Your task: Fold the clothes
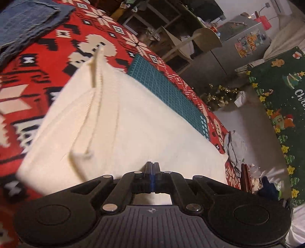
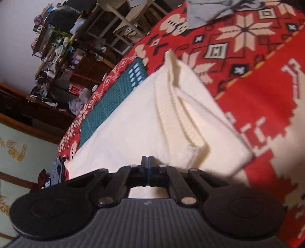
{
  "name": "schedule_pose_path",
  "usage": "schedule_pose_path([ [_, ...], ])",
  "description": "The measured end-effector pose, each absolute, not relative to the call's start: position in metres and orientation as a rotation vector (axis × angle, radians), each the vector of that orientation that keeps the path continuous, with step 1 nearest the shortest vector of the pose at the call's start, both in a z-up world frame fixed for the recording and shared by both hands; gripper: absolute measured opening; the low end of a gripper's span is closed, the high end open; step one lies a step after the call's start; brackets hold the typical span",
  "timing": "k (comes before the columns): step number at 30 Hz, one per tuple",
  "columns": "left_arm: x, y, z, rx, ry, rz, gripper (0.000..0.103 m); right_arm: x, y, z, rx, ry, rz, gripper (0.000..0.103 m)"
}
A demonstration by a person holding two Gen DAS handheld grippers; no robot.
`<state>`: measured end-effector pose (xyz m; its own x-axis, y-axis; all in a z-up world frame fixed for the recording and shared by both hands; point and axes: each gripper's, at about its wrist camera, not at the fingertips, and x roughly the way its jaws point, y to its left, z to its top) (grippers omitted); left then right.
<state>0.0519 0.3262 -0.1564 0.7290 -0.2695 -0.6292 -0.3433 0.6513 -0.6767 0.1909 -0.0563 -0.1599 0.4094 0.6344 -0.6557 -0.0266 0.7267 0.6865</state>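
Left tongs [image 1: 153, 165]: closed at the near edge of the white garment [image 1: 133, 122]; a pinched hem cannot be confirmed.
Garment: spread on the red-patterned table [image 1: 47, 63], over a green mat [image 1: 167, 89].
Right tongs [image 2: 147, 159]: likewise closed; an uneven lift risks a skewed fold.

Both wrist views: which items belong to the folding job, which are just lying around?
Job:
white garment
left hand-held gripper, shut on it
right hand-held gripper, shut on it

Lying about:
teal mat
blue cloth
grey cloth
red blanket
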Motion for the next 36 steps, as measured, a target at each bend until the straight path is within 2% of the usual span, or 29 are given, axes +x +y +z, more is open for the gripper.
schedule_pose_path([
  [10, 0.006, 0.333, -0.137, -0.911, 0.709, 0.113, 0.003, 0.166, -0.077, -0.146, 0.691, 1.035, 0.447, 0.003],
  [20, -0.019, 0.322, -0.109, -0.878, 0.664, 0.082, 0.003, 0.154, -0.077, -0.118, 0.581, 1.003, 0.482, 0.003],
  [25, -0.028, 0.321, -0.101, -0.895, 0.614, 0.047, 0.003, 0.144, -0.083, -0.099, 0.539, 0.973, 0.506, 0.007],
  [29, -0.021, 0.319, -0.104, -0.883, 0.601, 0.042, 0.003, 0.142, -0.091, -0.094, 0.572, 0.961, 0.513, 0.007],
  [36, 0.009, 0.331, -0.128, -0.920, 0.630, 0.093, 0.004, 0.159, -0.091, -0.121, 0.685, 0.997, 0.475, 0.008],
])
